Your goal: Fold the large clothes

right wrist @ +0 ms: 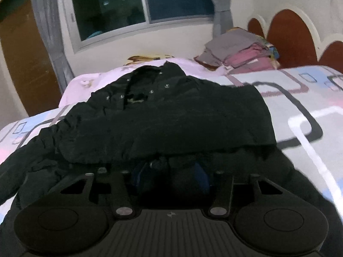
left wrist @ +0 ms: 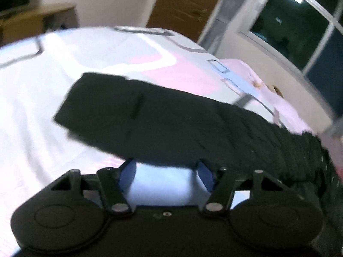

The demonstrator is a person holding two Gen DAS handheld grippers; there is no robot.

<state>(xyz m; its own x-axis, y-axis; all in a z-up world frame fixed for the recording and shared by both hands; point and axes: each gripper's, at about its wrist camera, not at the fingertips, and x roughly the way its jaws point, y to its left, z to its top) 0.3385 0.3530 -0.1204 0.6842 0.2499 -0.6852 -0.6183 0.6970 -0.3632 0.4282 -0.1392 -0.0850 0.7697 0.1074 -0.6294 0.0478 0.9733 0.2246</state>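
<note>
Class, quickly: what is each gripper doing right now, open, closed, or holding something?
Left gripper: open, nothing between its fingers, beside the black jacket.
Right gripper: jaws apart over the jacket; grip cannot be told.

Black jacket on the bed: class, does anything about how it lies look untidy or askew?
Yes. The black jacket lies bunched and wrinkled on the bedspread, its collar end rumpled, and one sleeve sticks out sideways, so the fold looks unfinished.

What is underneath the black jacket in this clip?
The black jacket lies on a bed sheet patterned in white, pink, blue and grey, which shows all around it. The part beneath the jacket is covered.
</note>
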